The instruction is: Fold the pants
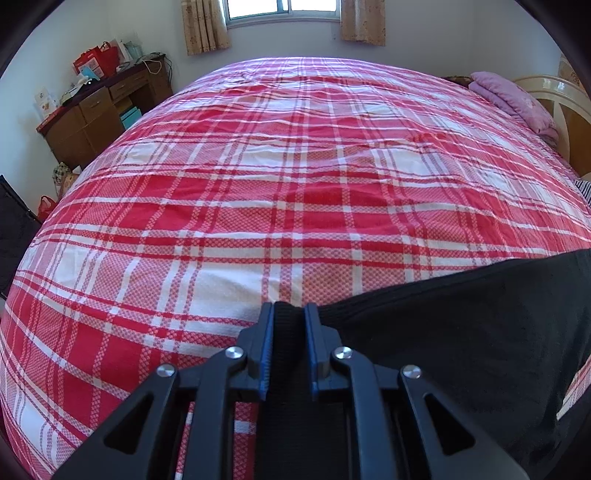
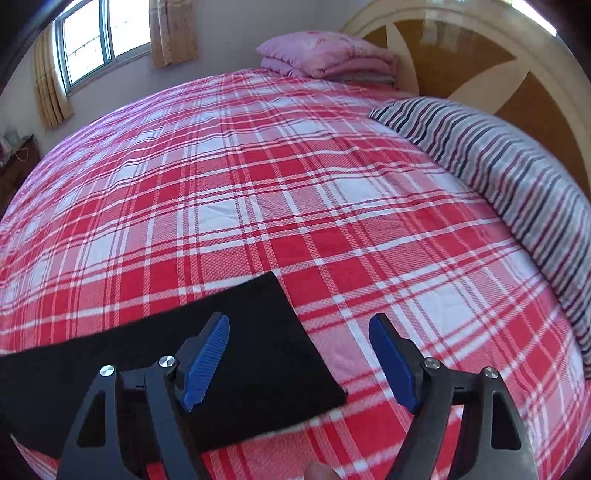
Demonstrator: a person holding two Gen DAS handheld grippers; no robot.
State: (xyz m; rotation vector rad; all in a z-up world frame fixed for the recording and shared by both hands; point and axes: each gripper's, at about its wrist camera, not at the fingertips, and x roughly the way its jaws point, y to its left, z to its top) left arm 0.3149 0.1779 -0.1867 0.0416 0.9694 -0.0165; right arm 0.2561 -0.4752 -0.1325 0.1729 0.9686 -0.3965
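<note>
The black pants (image 1: 461, 332) lie on the red and white plaid bed (image 1: 258, 184). My left gripper (image 1: 289, 308) is shut on a ribbed black edge of the pants, which run off to the right from it. In the right wrist view the pants (image 2: 258, 350) lie flat as a dark band with a square end near the bed's front. My right gripper (image 2: 301, 325) is open and empty, held above that end; its left finger (image 2: 207, 358) is over the cloth and its right finger (image 2: 391, 362) is over bare plaid bed (image 2: 295, 184).
A striped pillow (image 2: 498, 173) and a folded pink quilt (image 2: 325, 55) lie by the wooden headboard (image 2: 480, 66). A brown desk (image 1: 99, 107) with bags and boxes stands left of the bed, below a window (image 1: 280, 11).
</note>
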